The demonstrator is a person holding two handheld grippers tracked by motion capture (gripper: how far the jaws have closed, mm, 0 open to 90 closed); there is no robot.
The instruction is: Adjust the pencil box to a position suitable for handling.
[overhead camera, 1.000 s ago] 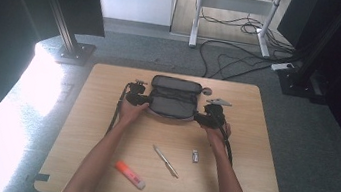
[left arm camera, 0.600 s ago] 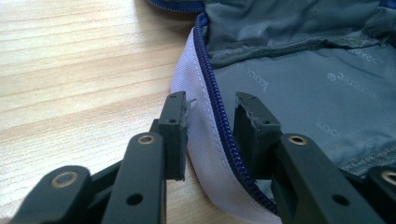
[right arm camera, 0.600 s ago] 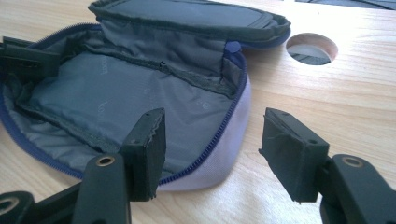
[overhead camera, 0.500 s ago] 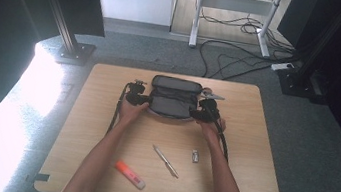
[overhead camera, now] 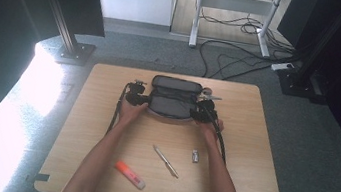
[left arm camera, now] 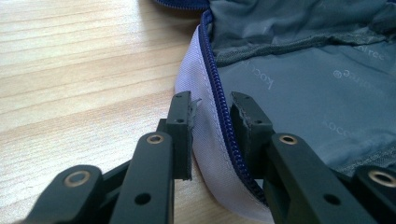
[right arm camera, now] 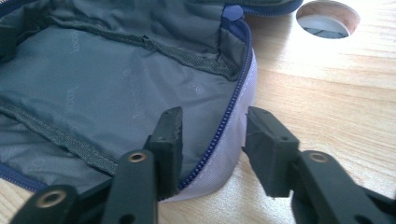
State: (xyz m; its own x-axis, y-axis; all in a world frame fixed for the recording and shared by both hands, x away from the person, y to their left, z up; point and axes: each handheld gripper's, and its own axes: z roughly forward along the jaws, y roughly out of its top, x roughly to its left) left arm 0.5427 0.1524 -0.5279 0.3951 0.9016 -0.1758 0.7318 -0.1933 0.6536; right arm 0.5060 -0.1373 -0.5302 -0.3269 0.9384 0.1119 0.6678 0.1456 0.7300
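Pencil case of grey fabric with a blue zipper [overhead camera: 173, 99] is lying unzipped and spread flat at the far middle of your light wooden counter [overhead camera: 261, 154]. Your left tongs [left arm camera: 212, 105] are straddling its near left rim; the jaws have just been closing, with the pale wall and zipper between them, one pad touching the fabric and the other showing a slight gap. Your right tongs [right arm camera: 212, 123] are straddling the near right rim the same way, jaws also just closing, with a clear gap on the outer side, so not yet pinching. Nearer you on the counter, an orange marker [overhead camera: 129, 174], a silver pen [overhead camera: 165, 161] and a small metal sharpener [overhead camera: 195, 155] are lying apart.
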